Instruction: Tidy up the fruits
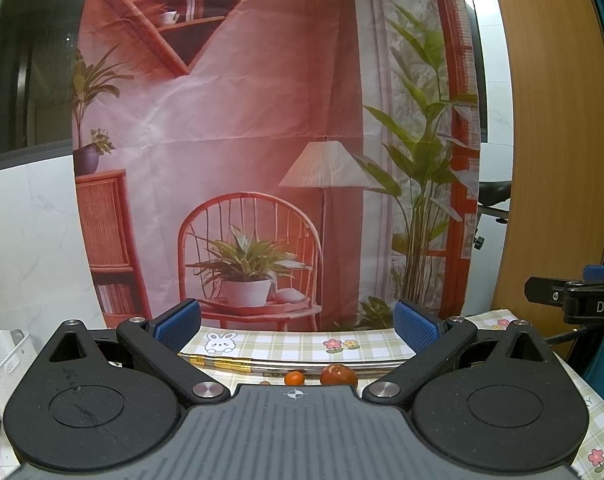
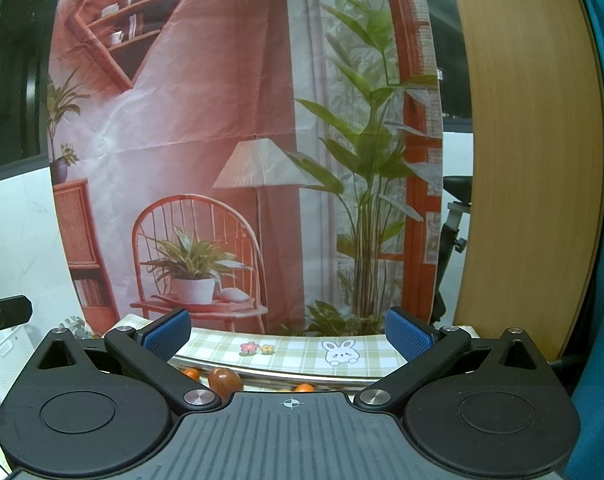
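Both idling: left gripper [image 1: 298, 326] gaping wide, holding nothing; right gripper [image 2: 288, 334] likewise spread and empty. Sitting low ahead of the left gripper, just under its jaws: red apple [image 1: 338, 375] and small orange [image 1: 294, 378] on the checked surface [image 1: 286, 344]. Lying down-left of the right gripper, so left looking better placed. Peeking past gripper bodies only; tray rim [image 2: 302, 374] and remaining fruit mostly hidden.

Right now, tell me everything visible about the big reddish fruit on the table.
The reddish fruit is round, glossy, red-brown with an orange patch, apple-like. Only its top shows above the left claw's body. It sits just in front of a long metallic rim, right of a small orange fruit and apart from it. Nothing grips it; both claws are open and empty.
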Available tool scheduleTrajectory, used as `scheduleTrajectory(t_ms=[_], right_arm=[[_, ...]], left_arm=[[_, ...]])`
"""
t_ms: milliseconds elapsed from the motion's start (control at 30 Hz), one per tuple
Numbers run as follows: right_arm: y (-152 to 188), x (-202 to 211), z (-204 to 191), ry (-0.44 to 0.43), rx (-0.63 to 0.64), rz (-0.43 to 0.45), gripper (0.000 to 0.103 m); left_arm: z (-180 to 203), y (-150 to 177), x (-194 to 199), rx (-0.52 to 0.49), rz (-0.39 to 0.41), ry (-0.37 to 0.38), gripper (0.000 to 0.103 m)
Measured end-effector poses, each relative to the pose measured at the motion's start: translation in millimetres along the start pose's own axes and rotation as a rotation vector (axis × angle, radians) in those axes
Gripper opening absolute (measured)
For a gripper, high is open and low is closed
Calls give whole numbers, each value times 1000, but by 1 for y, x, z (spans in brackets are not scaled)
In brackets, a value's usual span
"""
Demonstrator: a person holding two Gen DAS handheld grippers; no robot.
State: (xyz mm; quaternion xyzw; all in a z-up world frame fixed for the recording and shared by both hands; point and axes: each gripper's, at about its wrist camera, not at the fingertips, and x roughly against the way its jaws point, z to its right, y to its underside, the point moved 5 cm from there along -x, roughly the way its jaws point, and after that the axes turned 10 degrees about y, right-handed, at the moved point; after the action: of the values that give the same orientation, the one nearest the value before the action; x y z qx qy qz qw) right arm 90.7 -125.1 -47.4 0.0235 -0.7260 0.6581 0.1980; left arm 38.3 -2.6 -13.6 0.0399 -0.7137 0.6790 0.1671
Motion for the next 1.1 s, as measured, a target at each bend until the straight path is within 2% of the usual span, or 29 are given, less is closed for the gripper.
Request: scheduleTrajectory(t_ms=[400, 633, 833, 1033, 1067, 1100], right_arm=[[1, -1, -1, 1, 0, -2, 103], [9, -8, 2, -6, 8, -14, 103], [34, -36, 13, -45, -24, -62, 103], [69, -77, 20, -59, -43, -158, 103], [75, -83, 20, -59, -44, -173, 103], [81, -88, 20, -57, -42, -183, 103]], left_arm=[[-4, 2, -5, 28, -31, -11, 103], [-34, 17, -23, 89, -71, -96, 103], [-72, 40, -50, 142, -120, -115, 103], [-99, 64, -82, 120, -181, -133, 102], [-102, 68, -87, 128, -187, -128, 100], [-106, 72, -94, 138, -197, -116, 92]])
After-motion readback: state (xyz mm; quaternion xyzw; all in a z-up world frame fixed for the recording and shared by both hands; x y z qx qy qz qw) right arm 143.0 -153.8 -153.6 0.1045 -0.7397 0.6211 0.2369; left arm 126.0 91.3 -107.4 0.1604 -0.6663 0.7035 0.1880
